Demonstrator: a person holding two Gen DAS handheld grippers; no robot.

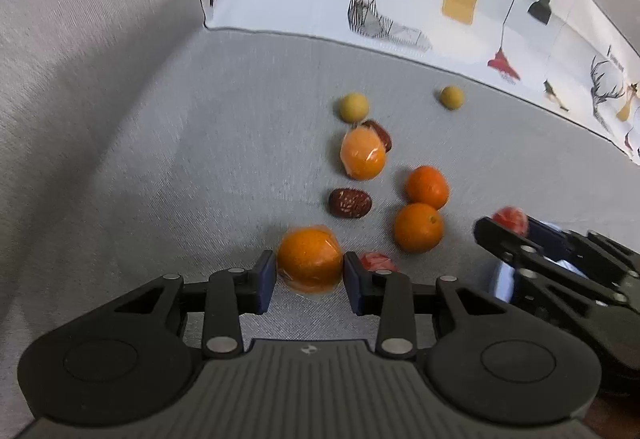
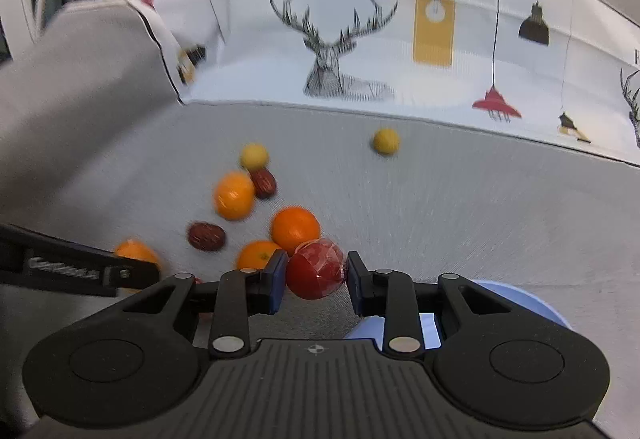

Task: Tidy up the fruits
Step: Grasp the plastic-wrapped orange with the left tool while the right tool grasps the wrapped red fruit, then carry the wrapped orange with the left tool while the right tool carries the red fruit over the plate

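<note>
While your left claw grips a wrapped orange and your right claw a red fruit, carry both toward the blue bowl near right.

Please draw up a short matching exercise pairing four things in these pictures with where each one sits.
Things
1. wrapped orange
2. red wrapped fruit
3. lone yellow ball
4. blue container

Places
A. far back, near the printed cushion
B. between the left gripper fingers
C. below the right gripper, on its right side
D. between the right gripper fingers

Pairs: 1-B, 2-D, 3-A, 4-C
</note>
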